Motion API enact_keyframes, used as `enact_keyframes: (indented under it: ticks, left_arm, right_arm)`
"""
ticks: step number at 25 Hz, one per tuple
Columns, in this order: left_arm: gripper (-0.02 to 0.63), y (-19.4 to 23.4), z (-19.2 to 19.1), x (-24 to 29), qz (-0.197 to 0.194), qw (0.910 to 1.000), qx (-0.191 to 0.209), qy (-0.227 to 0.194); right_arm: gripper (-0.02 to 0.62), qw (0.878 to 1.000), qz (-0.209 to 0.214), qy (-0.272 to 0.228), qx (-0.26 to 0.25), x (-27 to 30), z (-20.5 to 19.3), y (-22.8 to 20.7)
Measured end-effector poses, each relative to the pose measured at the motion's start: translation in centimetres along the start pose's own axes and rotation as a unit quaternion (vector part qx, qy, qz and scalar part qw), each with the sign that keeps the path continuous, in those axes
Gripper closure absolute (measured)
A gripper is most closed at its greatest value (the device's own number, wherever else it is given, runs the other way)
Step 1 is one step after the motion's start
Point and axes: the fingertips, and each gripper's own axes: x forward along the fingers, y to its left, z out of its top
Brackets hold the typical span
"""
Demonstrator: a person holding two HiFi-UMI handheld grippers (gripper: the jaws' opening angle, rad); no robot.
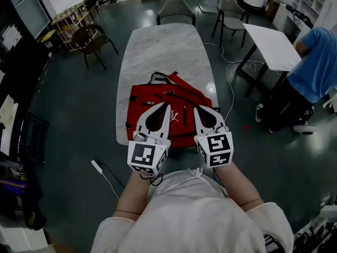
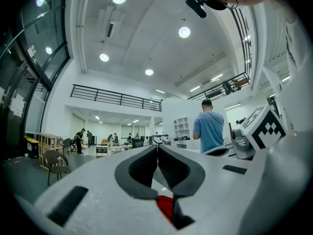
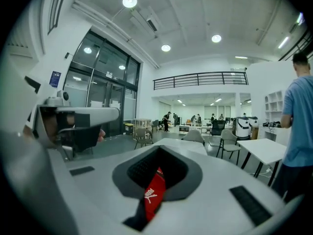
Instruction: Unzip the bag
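A red bag [image 1: 179, 100] with black straps lies flat on the marble table [image 1: 158, 51]. Both grippers hover over its near half, pointing away from me. My left gripper [image 1: 167, 106] is shut, its tips meeting over the bag's middle; in the left gripper view [image 2: 157, 147] the jaws touch with nothing between them. To its right, my right gripper [image 1: 196, 109] is also shut and holds nothing. In the right gripper view [image 3: 159, 148] a strip of the red bag [image 3: 155, 192] with a white logo shows through the hollow behind the closed tips. I cannot make out the zipper pull.
Chairs [image 1: 176, 9] stand at the table's far end and to its left [image 1: 93, 41]. A white table [image 1: 274, 44] and a person in a blue shirt [image 1: 318, 62] are at the right. A cable and plug [image 1: 100, 168] lie on the floor at the left.
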Motion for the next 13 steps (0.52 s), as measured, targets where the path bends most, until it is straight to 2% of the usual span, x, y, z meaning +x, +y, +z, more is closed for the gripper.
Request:
enact_keyframes:
  ticks: [13]
  left_arm:
    - [0.586,-1.3,0.5,0.1,-0.007,1.0,-0.001,-0.004]
  right_arm:
    - [0.568,1.0,0.001,-0.004,-0.002,-0.6,-0.3,-0.3]
